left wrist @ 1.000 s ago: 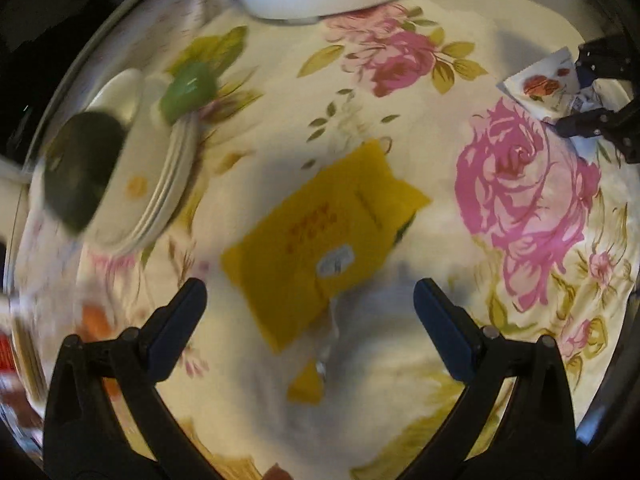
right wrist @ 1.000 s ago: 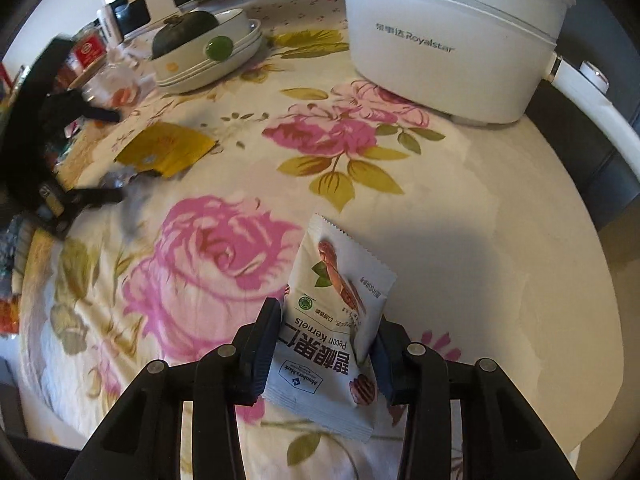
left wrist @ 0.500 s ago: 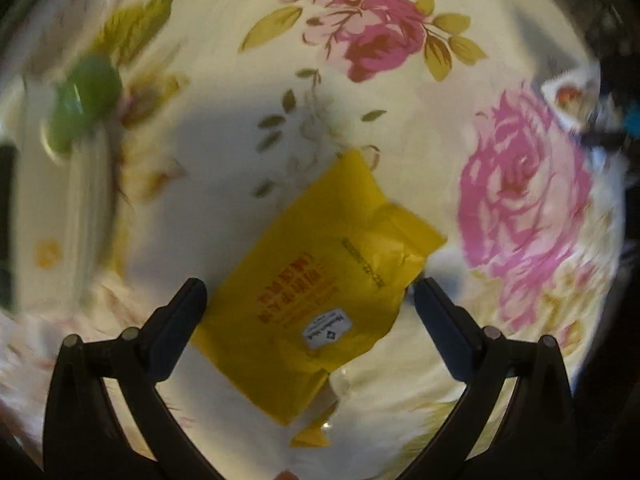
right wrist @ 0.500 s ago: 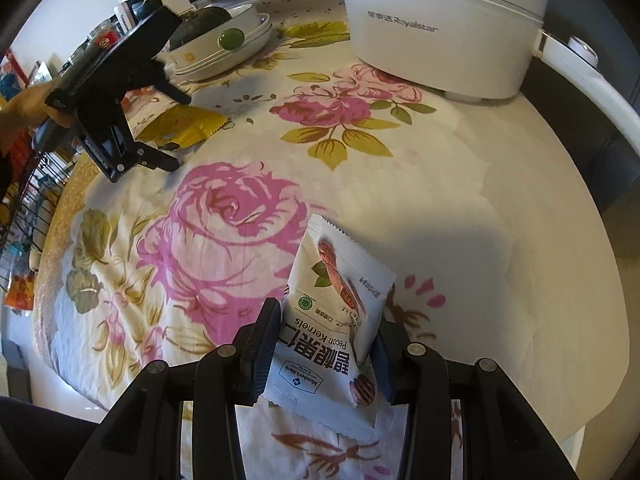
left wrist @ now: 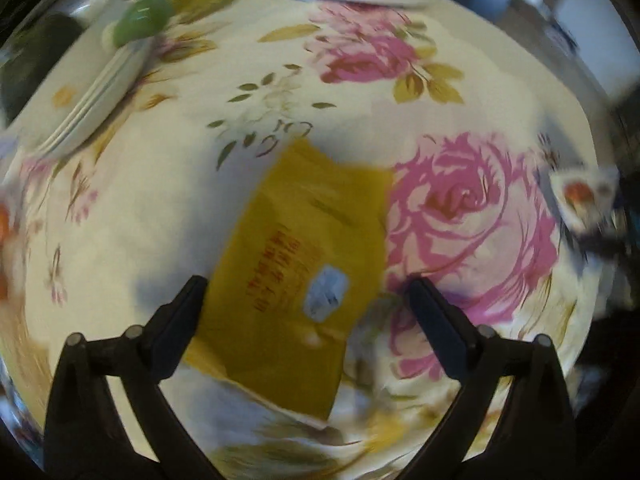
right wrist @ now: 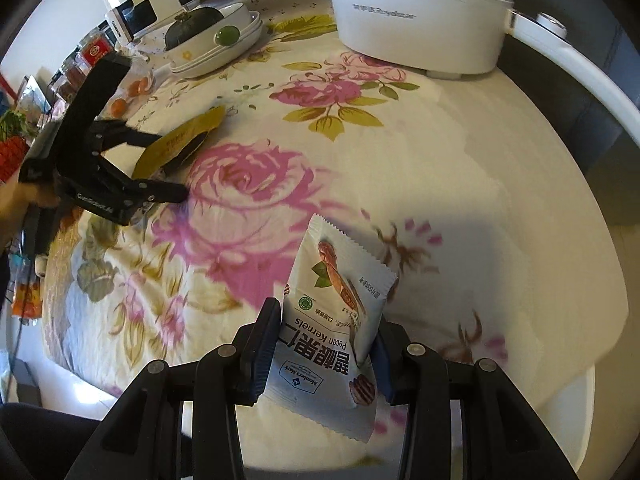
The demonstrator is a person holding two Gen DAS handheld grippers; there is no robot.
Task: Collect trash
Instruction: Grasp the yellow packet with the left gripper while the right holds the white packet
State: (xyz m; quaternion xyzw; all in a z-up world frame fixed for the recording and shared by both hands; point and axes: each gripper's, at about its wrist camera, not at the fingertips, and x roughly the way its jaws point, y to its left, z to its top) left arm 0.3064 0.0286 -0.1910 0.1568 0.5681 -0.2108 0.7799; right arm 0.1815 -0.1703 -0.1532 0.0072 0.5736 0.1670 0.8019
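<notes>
Now the left gripper (left wrist: 304,292) straddles the yellow packet (left wrist: 304,256) at 6 o'clock, jaws wide but closing; the right gripper (right wrist: 326,344) clamps the pecan bag (right wrist: 332,324)

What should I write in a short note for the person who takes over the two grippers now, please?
Right gripper: shut on the white pecan packet, lifted above the floral tablecloth.
Left gripper: jaws closing, pads not yet pressing; the yellow wrapper lies flat on the cloth between them.
Done: pecan packet picked up.
Left: grip the yellow wrapper, then take both to a bin; no bin is in view.
Nearby: white cooker, stacked plates.
</notes>
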